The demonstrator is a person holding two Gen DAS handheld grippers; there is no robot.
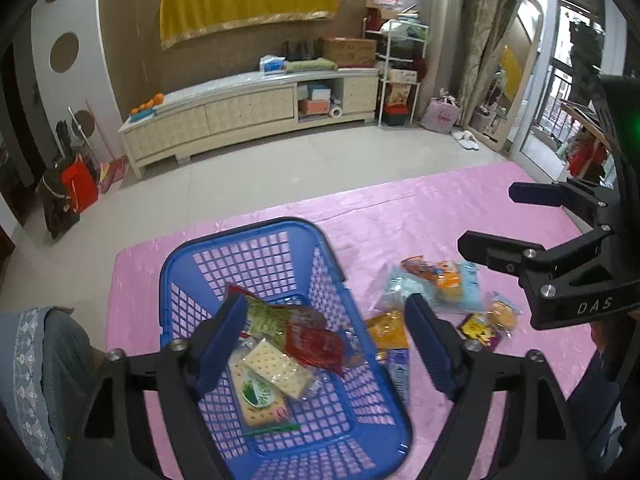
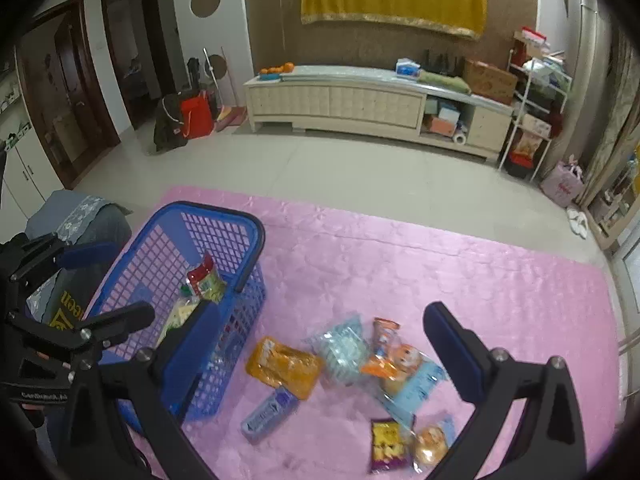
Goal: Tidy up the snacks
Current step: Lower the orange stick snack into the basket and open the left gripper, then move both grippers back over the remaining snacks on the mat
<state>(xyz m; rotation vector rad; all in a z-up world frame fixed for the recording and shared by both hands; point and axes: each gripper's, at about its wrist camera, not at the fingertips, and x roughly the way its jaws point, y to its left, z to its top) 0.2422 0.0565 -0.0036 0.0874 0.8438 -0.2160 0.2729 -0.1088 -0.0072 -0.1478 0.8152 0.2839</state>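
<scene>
A blue mesh basket (image 1: 256,236) stands on the pink cloth and also shows in the right wrist view (image 2: 240,216). It holds a cracker pack (image 1: 276,372), a red packet (image 1: 316,344) and a green snack pack (image 1: 268,314). My left gripper (image 1: 326,344) is open and empty above the basket. My right gripper (image 2: 332,354) is open and empty above loose snacks: an orange pack (image 2: 286,366), a light blue pack (image 2: 344,350), a blue bar (image 2: 268,414) and a purple-yellow packet (image 2: 388,446). The right gripper also shows in the left wrist view (image 1: 486,222).
The pink cloth (image 2: 440,264) covers the table, whose far edge drops to a tiled floor (image 2: 340,172). A grey chair back (image 1: 44,356) stands at the table's left. A long low cabinet (image 1: 248,114) lines the far wall.
</scene>
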